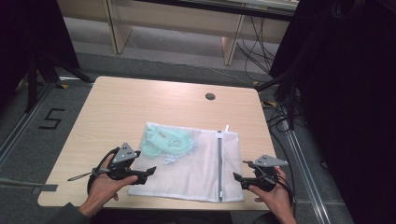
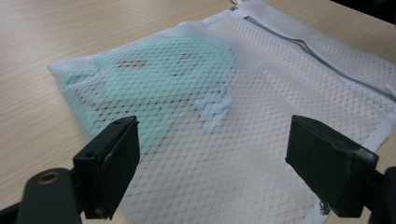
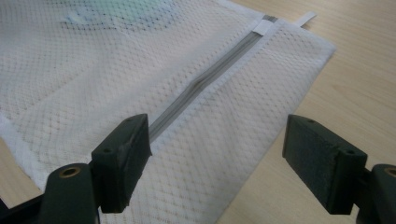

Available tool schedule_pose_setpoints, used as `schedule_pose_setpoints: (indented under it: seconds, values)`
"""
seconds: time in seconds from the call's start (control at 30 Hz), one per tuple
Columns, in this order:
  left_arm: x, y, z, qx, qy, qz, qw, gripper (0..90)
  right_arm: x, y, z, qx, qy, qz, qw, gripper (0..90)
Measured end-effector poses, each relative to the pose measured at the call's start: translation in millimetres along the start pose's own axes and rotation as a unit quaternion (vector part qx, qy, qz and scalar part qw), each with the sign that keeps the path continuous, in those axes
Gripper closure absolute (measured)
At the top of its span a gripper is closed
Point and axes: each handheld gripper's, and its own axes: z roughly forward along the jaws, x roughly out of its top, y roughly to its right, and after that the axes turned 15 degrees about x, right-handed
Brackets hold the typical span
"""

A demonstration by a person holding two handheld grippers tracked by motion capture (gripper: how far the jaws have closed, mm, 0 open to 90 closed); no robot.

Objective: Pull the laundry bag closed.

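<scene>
A white mesh laundry bag (image 1: pixel 191 163) lies flat on the wooden table (image 1: pixel 140 102), with a mint-green garment (image 1: pixel 163 143) inside its left part and a grey zipper (image 1: pixel 219 163) running along its right side. My left gripper (image 1: pixel 148 171) hovers at the bag's near left edge, jaws open, nothing between them. In the left gripper view the bag (image 2: pixel 243 116) and green garment (image 2: pixel 159 79) lie just ahead. My right gripper (image 1: pixel 238 178) is open at the bag's near right corner; in the right gripper view the zipper (image 3: pixel 210 79) runs away between the jaws.
A round grommet hole (image 1: pixel 210 96) sits near the table's far edge. Black stands and cables flank the table on both sides. Wooden furniture legs stand on the floor beyond. A "5" is marked on the floor (image 1: pixel 51 119) at the left.
</scene>
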Motion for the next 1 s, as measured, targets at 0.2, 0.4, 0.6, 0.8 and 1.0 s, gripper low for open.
schedule_pose_setpoints:
  seconds: [0.2, 0.4, 0.6, 0.8, 1.0]
  values:
    - [0.2, 0.9, -0.6, 0.0, -0.001, 0.007, 1.0, 19.3, 0.2, -1.0, -0.1, 0.007, -0.001, -0.004, 1.0, 24.3]
    - [2.0, 7.5, 1.3, -0.03, 0.009, 0.008, 0.9995, 22.4, 0.4, -4.6, 0.3, 0.031, -0.005, -0.007, 0.9995, 24.7]
    - [6.3, 23.1, 11.0, -0.067, 0.01, 0.027, 0.9973, 25.0, 0.8, -8.0, 4.7, 0.061, -0.03, -0.043, 0.9967, 26.0]
    - [13.5, 38.0, 19.2, -0.085, 0.007, 0.041, 0.9955, 25.0, -0.5, -13.3, 9.3, 0.09, -0.047, -0.055, 0.9933, 29.1]
    - [15.3, 51.0, 26.8, -0.1, 0.008, 0.05, 0.9938, 24.3, -0.2, -17.9, 14.1, 0.103, -0.068, -0.077, 0.9893, 31.2]
